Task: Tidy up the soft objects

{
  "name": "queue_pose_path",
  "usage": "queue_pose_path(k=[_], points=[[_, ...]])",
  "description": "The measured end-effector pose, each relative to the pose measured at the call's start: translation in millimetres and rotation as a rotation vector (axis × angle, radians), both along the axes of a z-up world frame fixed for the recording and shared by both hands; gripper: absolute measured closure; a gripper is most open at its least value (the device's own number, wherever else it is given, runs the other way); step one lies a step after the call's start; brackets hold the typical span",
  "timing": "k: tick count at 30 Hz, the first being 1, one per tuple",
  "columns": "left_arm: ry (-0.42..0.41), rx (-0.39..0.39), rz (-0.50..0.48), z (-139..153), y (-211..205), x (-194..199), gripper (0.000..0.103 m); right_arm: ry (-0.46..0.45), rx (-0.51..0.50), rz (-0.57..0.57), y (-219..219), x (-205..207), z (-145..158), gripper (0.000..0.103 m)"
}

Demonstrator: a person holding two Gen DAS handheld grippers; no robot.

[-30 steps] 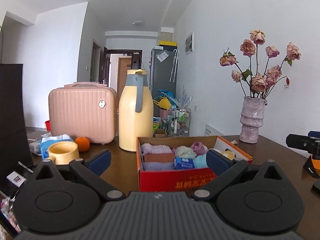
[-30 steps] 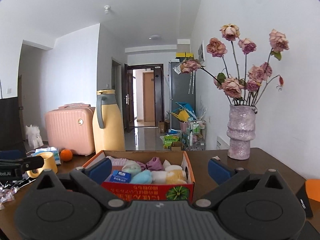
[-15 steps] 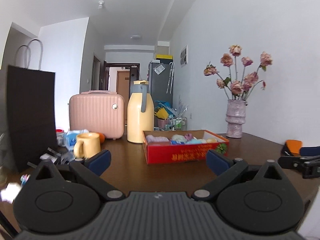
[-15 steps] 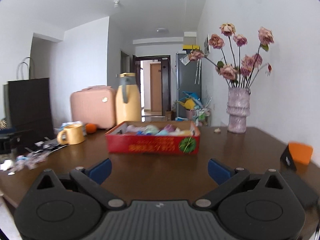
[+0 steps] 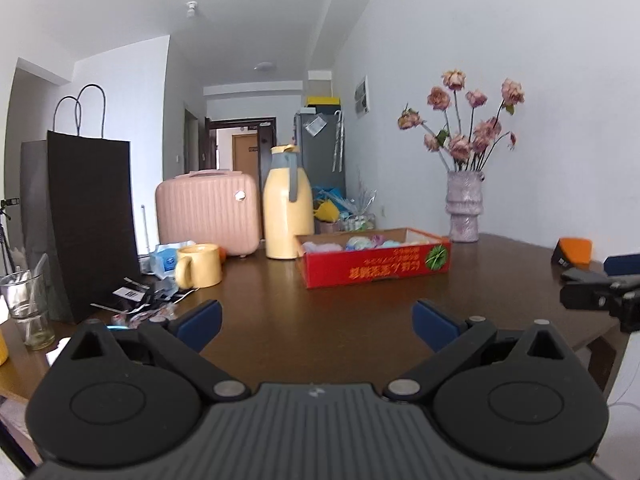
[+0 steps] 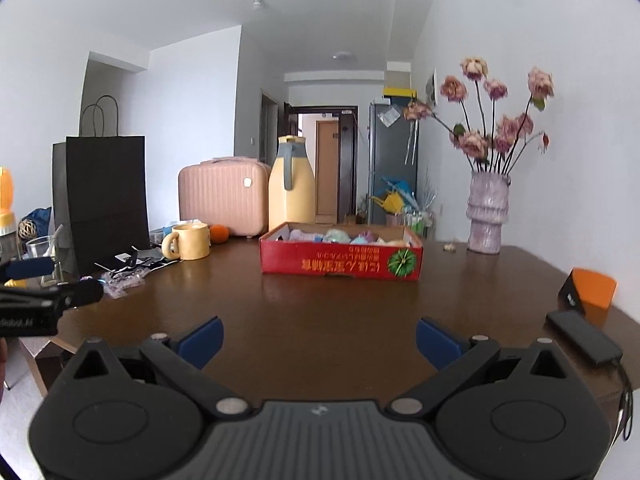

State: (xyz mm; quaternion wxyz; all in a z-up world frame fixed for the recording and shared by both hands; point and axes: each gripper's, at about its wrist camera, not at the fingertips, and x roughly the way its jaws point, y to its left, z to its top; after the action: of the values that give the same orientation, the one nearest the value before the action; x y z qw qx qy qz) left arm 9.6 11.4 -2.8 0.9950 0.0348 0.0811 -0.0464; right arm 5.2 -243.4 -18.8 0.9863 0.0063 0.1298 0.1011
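A red cardboard box sits on the dark wooden table, holding several soft pastel bundles. It also shows in the right wrist view, with the bundles inside. My left gripper is open and empty, well back from the box near the table's front edge. My right gripper is open and empty, equally far back. Each gripper appears at the edge of the other's view, the right one and the left one.
A yellow mug, pink case, yellow thermos and black paper bag stand at left. A glass and wrappers lie nearby. A flower vase stands at back right, an orange-black block and black device at right.
Both grippers have pulled back from the box toward the table's front edge. The box now looks smaller and farther. Both stay open.
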Motion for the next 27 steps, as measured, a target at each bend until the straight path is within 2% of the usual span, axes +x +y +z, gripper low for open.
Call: queue_pose_path(k=[4,10,27], points=[[-0.004,-0.029,-0.02,5,-2,1,0.0,-0.008,0.015,0.013,1,-1,2,0.0],[-0.007,-0.024,-0.023,8,-4,1,0.0,0.015,0.042,0.008,1,7,0,0.0],[0.005,-0.019,-0.038,4,-5,1,0.0,0.009,0.056,-0.034,-10,8,-3,0.0]])
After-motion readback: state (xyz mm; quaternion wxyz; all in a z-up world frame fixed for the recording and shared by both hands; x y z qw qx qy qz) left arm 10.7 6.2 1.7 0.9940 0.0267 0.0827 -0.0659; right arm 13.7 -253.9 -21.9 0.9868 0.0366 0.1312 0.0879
